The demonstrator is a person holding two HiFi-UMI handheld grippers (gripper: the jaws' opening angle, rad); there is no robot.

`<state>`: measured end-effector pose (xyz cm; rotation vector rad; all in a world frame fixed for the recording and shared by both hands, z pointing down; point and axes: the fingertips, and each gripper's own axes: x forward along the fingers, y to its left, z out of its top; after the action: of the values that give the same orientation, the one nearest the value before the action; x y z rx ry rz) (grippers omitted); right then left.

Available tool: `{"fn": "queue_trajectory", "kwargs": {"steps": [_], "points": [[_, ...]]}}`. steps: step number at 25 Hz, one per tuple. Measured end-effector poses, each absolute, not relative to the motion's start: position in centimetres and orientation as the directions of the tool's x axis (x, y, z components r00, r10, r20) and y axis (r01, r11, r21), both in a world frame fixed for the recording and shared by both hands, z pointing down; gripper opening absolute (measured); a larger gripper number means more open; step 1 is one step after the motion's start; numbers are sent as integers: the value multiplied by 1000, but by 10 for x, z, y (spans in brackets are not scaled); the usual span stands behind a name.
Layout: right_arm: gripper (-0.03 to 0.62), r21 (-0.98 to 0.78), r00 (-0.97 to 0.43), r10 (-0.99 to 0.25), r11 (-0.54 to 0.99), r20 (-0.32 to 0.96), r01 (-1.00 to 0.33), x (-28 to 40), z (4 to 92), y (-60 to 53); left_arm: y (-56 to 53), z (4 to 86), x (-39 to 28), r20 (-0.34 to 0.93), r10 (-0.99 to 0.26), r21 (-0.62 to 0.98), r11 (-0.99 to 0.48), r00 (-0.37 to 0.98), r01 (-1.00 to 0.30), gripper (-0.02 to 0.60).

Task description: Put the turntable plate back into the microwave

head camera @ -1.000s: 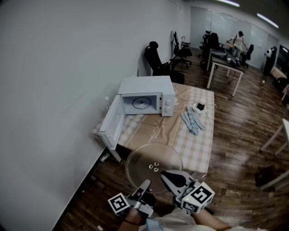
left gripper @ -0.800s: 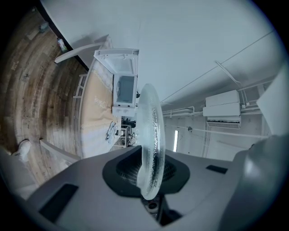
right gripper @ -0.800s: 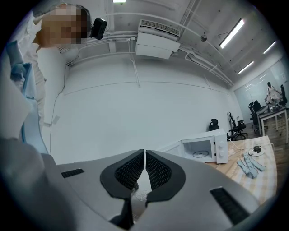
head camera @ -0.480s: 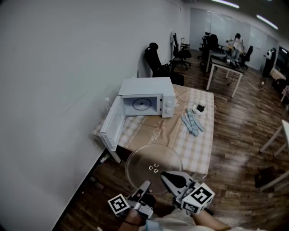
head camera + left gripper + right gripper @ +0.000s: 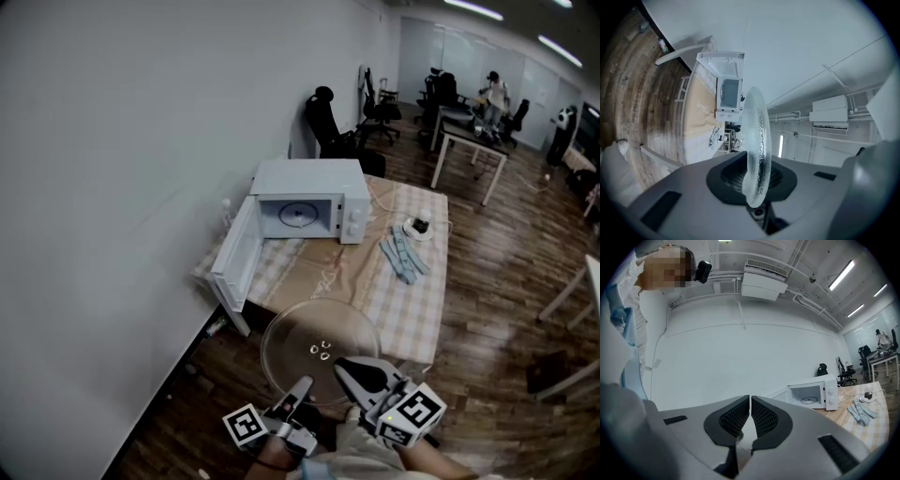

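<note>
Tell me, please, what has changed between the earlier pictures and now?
Nothing of note moved. Both the left gripper and the right gripper stay shut on the near rim of the turntable plate, held in front of the table. The microwave still stands with its door open. Only the head view shifted slightly.

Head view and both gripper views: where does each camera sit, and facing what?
Head view: on the person's head, facing forward and down at the turntable plate and open microwave; left gripper and right gripper show.
Left gripper view: on that gripper, rolled sideways, looking along jaws clamped on the plate's rim.
Right gripper view: along its jaws, shut on the rim too; the person's clothing shows.
All three see the microwave.
</note>
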<state>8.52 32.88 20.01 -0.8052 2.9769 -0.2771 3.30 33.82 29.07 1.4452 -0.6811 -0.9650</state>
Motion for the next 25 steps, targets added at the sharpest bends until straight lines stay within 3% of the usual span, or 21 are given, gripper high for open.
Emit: {"fn": "queue_trajectory", "kwargs": {"steps": [25], "points": [[35,-211,-883,-468,861,29,-463,76,217,201,218,304,21,-151,-876,986,-99,459,134,29]]}}
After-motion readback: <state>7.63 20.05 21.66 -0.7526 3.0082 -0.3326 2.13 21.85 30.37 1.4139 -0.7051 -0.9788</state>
